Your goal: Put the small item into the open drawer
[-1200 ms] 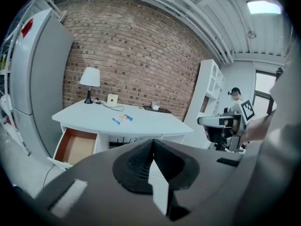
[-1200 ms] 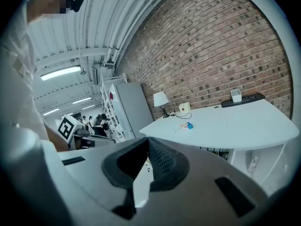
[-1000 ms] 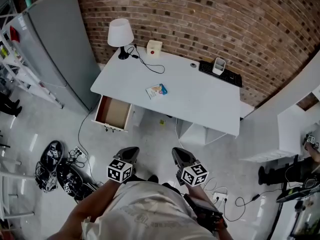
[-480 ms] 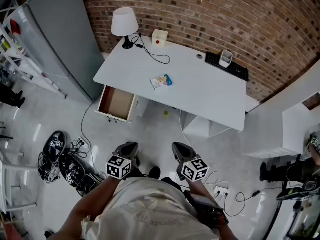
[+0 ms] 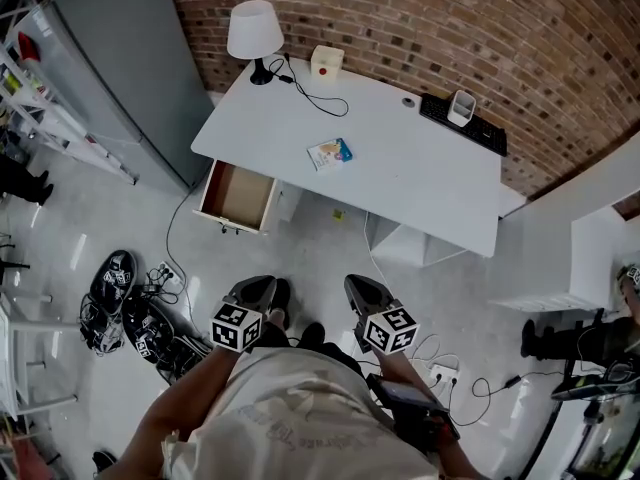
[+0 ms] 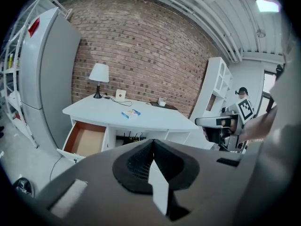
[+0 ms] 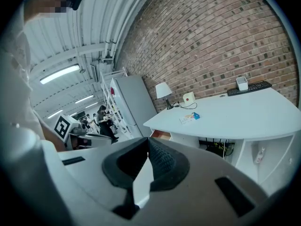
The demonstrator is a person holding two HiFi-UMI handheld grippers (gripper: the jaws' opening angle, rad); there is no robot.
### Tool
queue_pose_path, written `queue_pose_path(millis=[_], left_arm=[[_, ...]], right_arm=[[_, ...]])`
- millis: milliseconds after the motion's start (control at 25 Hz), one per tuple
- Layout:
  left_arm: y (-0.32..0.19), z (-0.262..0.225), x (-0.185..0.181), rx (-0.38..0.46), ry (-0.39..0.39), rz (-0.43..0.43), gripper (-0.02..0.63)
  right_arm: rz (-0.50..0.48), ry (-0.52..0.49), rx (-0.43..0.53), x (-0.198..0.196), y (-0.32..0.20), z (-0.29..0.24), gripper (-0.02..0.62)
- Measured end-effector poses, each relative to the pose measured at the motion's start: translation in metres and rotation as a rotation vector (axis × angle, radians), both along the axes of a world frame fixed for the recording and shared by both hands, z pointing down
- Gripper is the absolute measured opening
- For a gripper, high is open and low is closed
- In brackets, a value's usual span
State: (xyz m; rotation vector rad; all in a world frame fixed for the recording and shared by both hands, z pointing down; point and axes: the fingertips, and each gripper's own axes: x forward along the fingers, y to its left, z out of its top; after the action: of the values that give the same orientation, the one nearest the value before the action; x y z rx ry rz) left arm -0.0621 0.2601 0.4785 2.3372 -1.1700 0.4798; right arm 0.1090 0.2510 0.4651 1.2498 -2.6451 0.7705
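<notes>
The small item [image 5: 330,153], a flat white packet with a blue end, lies mid-way along the white desk [image 5: 430,193]. It also shows as the packet [image 6: 130,113] and the packet [image 7: 190,118] in the two gripper views. The open drawer [image 5: 238,197], brown inside, juts out under the desk's left end, and nothing shows in the drawer [image 6: 86,139]. My left gripper [image 5: 250,298] and right gripper [image 5: 365,296] hang side by side over the floor, well short of the desk. Both are shut with nothing between the pads.
On the desk stand a white lamp [image 5: 254,28], a small white box [image 5: 327,61], a keyboard [image 5: 463,124] and a white cup [image 5: 461,107]. A grey cabinet [image 5: 110,68] stands to the left. Shoes and cables [image 5: 130,318] lie on the floor at left, and white shelving [image 5: 600,258] is at right.
In the head view the desk and drawer have slid down and a little to the right, nearer to me. Both grippers keep their places in the view, still shut.
</notes>
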Motion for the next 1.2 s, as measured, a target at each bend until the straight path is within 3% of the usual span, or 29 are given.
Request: queue_pose_path(millis=[240, 840, 1200], left_arm=[[-0.018, 0.003, -0.008, -0.005, 0.009, 0.004, 0.006], [-0.096, -0.007, -0.001, 0.038, 0.042, 0.106, 0.006], [-0.14, -0.009, 0.006, 0.065, 0.043, 0.206, 0.006]], right_arm=[[0.014, 0.009, 0.002, -0.007, -0.016, -0.003, 0.006], [0.123, 0.07, 0.019, 0.006, -0.069, -0.017, 0.006], [0.21, 0.097, 0.018, 0.01, -0.1, -0.02, 0.006]])
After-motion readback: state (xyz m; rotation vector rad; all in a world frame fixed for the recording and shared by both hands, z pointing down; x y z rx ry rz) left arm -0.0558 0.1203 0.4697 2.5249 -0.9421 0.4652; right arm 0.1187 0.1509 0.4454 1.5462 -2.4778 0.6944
